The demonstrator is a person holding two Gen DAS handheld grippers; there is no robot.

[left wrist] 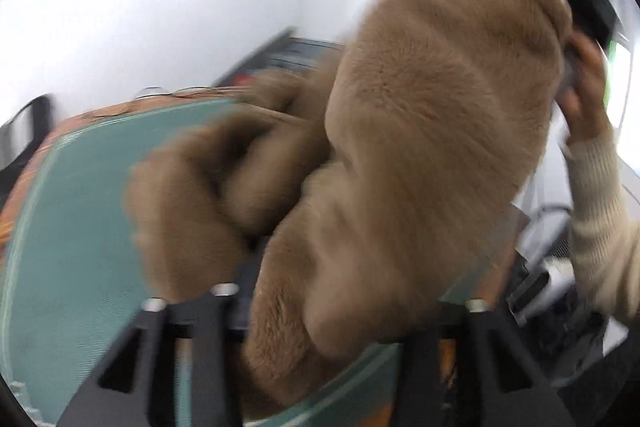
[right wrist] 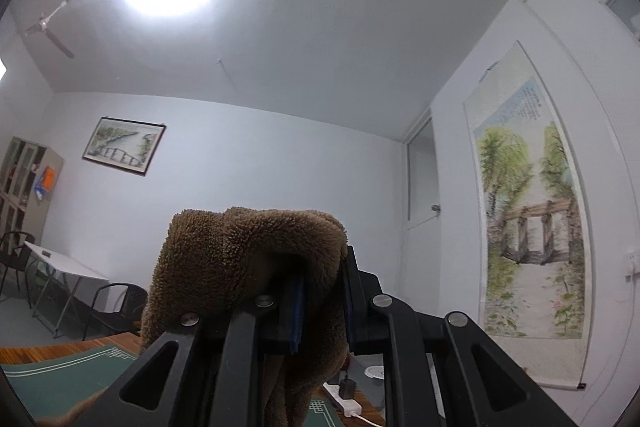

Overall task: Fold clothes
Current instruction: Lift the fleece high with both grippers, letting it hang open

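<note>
A tan fleece garment (left wrist: 420,131) hangs in the air, lifted high at the upper right of the left wrist view, its lower folds bunched over the green mat (left wrist: 72,219). My left gripper (left wrist: 320,307) has its fingers spread wide with fleece lying between them; the tips are hidden by fabric. My right gripper (right wrist: 320,291) is raised toward the ceiling and shut on a bunched edge of the garment (right wrist: 240,259), which drapes over the left finger and hangs down between the blue pads (right wrist: 297,307).
The green mat (right wrist: 60,375) covers an orange wooden table (right wrist: 108,343). A white power strip (right wrist: 344,403) lies on the table. The person's hand and cream sleeve (left wrist: 600,227) are at the right. Black chairs and a white folding table (right wrist: 68,267) stand behind.
</note>
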